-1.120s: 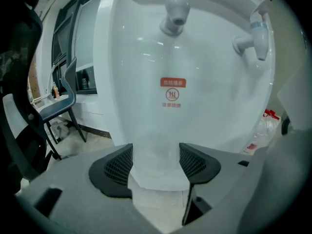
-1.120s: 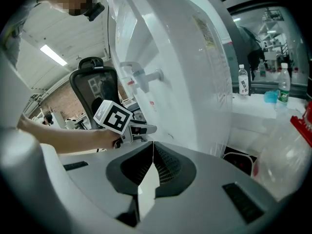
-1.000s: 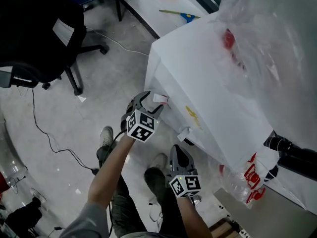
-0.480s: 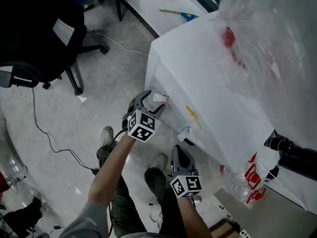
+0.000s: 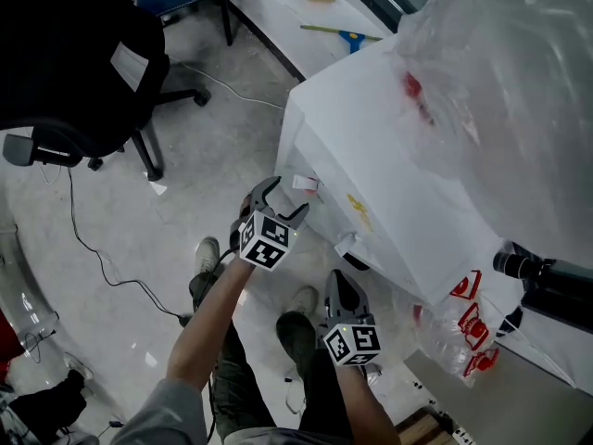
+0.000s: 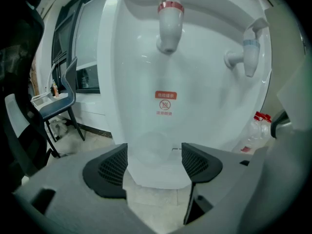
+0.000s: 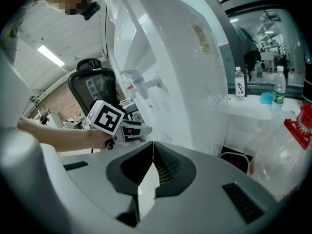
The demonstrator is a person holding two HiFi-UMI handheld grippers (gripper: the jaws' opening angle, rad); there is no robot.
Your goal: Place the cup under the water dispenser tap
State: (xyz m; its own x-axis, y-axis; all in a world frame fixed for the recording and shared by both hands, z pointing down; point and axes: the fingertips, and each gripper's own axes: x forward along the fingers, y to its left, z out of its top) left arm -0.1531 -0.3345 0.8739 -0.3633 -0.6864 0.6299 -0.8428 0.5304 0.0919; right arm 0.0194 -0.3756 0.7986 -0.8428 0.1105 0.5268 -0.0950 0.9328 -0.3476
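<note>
Our left gripper [image 6: 154, 155] has its fingers [image 6: 113, 168] opening, either side of the clear cup [image 6: 153, 147] without pressing it. The cup stands in the water dispenser [image 6: 204, 87] recess, below the red-ringed tap [image 6: 169, 26]. Our right gripper [image 7: 152, 152] has its fingers [image 7: 168, 167] closed together, empty.

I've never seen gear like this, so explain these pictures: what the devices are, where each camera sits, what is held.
A person holds a two-jaw gripper in each hand. The head view looks down from their head at the left gripper, the right gripper and a white water dispenser. The other two views come from cameras riding on the grippers. The left gripper's jaws are opening around a faint clear cup standing below the red tap; they do not seem to press on it. A blue tap sits beside. The right gripper's jaws are together, holding nothing.
</note>
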